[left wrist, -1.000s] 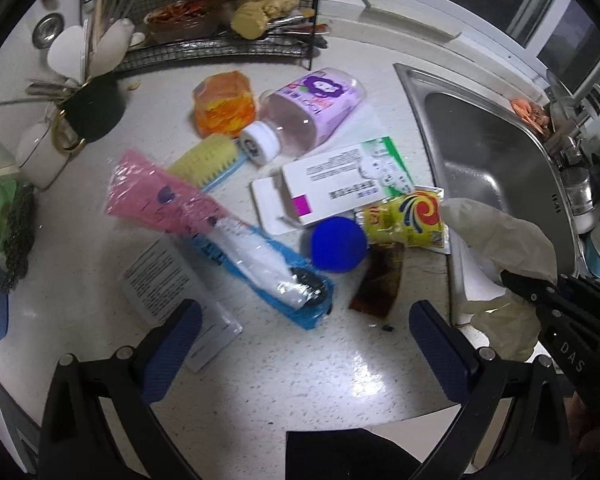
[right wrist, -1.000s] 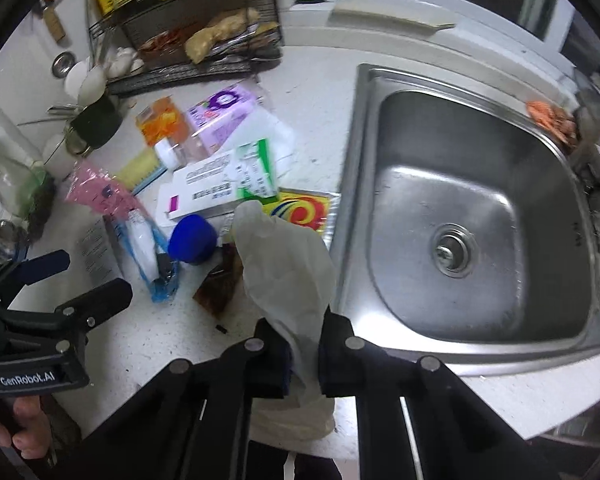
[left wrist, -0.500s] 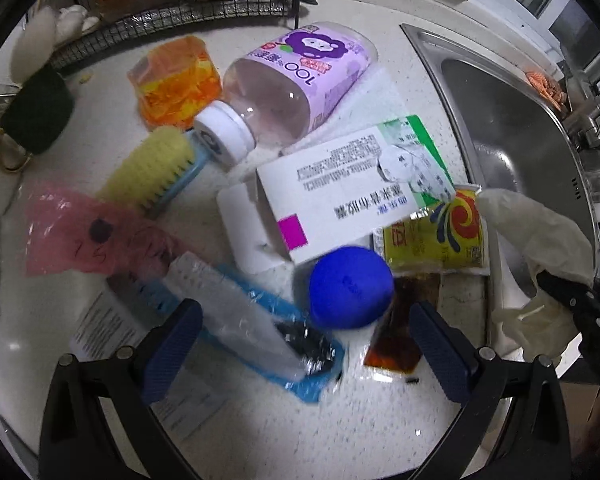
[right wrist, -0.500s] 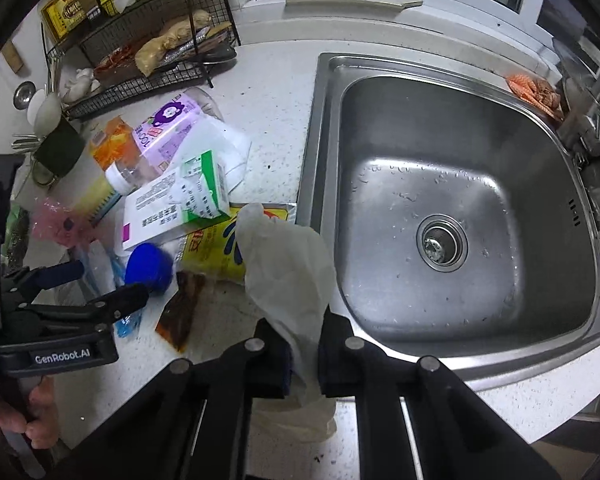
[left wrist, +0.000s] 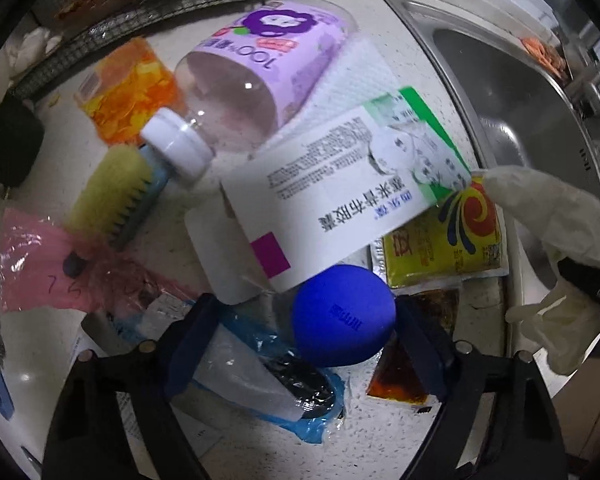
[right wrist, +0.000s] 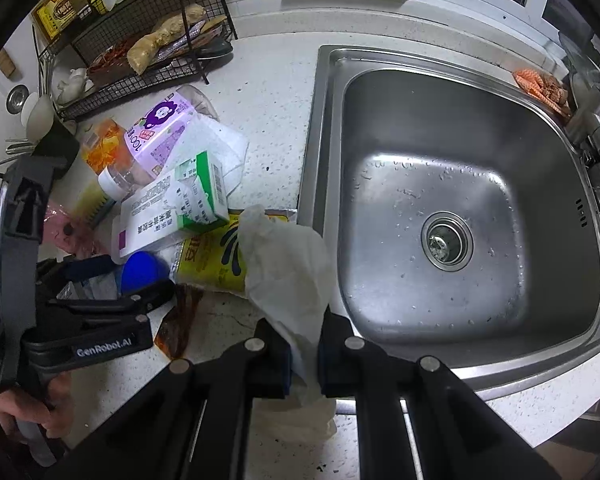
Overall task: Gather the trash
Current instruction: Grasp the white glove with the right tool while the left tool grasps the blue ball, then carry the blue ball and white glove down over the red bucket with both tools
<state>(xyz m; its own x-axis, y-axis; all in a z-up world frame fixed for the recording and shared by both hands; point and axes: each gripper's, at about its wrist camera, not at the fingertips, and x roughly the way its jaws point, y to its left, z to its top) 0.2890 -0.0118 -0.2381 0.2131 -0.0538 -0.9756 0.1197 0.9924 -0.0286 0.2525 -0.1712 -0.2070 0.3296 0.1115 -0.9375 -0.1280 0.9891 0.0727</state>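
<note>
Trash lies on the white counter. My left gripper [left wrist: 300, 344] is open, its fingers either side of a blue ball [left wrist: 342, 316], low over a clear-and-blue wrapper [left wrist: 268, 384]. Past it lie a white medicine box [left wrist: 340, 200], a yellow sachet [left wrist: 440, 248], a brown sauce packet [left wrist: 412, 376], a purple-label bottle [left wrist: 252, 80], an orange packet [left wrist: 128, 88] and a pink bag [left wrist: 40, 264]. My right gripper [right wrist: 303, 354] is shut on a whitish glove [right wrist: 288, 264] at the sink's near-left corner. The ball [right wrist: 142, 270] and left gripper [right wrist: 112, 284] also show there.
A steel sink [right wrist: 460, 220] fills the right. A black wire rack [right wrist: 140, 40] with food stands at the back left. A yellow scrub brush [left wrist: 112, 196] and a paper towel [left wrist: 360, 72] lie among the trash. Cups and utensils [right wrist: 40, 112] stand far left.
My left gripper has moved forward and down until its open fingers straddle the blue ball. My right gripper has kept its hold on the glove and shifted slightly left.
</note>
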